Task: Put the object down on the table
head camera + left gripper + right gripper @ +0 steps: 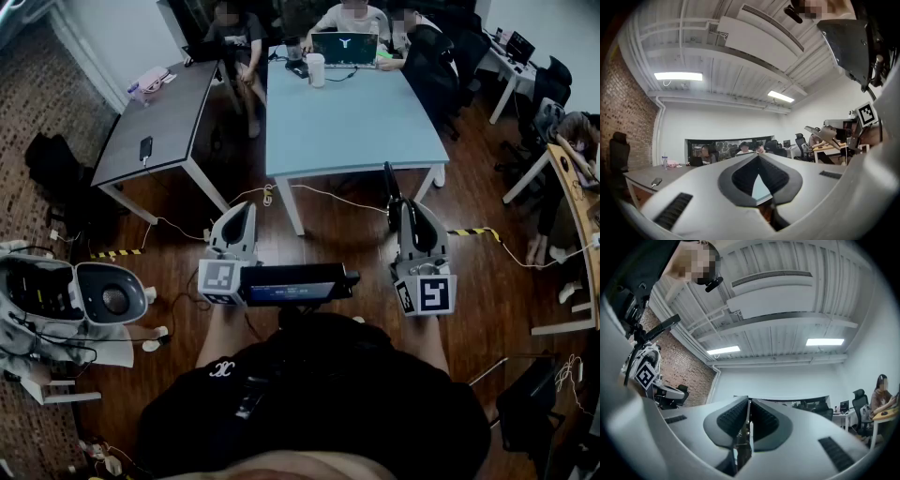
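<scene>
My right gripper is held at chest height above the wooden floor, short of the light blue table. A thin dark flat object stands up from its tip. In the right gripper view the jaws are pressed on this thin strip, edge on, so I cannot tell what it is. My left gripper is level with the right one, further left. Its tips meet and nothing is between them. Both grippers point toward the blue table.
An open laptop and a white cup stand at the blue table's far end, where people sit. A grey table with a phone is on the left. A white machine and cables lie on the floor.
</scene>
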`<action>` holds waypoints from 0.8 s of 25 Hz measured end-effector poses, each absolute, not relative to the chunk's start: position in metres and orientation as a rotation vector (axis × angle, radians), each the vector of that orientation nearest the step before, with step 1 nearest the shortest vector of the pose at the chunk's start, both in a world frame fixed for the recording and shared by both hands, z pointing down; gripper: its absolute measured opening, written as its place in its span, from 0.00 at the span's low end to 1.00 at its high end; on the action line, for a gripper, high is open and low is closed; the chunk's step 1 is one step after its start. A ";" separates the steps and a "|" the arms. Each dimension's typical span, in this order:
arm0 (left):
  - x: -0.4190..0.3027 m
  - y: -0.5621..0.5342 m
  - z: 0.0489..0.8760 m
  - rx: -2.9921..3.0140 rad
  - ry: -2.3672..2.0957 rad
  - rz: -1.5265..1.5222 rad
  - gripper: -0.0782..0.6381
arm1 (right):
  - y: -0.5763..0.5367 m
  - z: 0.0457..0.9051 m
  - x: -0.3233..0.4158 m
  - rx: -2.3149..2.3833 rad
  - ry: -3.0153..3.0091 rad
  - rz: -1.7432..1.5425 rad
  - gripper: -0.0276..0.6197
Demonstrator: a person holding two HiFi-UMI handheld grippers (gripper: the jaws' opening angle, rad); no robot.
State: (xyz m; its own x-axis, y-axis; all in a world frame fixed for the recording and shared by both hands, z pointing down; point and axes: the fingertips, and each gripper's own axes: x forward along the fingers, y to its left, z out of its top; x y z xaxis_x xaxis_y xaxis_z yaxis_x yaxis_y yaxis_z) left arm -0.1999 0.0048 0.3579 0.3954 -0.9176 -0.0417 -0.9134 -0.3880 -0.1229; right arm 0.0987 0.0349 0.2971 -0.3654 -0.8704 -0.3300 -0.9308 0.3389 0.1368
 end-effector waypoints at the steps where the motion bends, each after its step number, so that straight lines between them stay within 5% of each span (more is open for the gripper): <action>1: -0.208 0.002 0.360 -2.517 1.657 -0.050 0.12 | 0.033 0.298 0.092 -1.640 2.399 0.456 0.05; 20: -0.218 -0.083 0.392 -2.549 1.615 -0.158 0.12 | -0.038 0.336 0.087 -1.687 2.365 0.371 0.05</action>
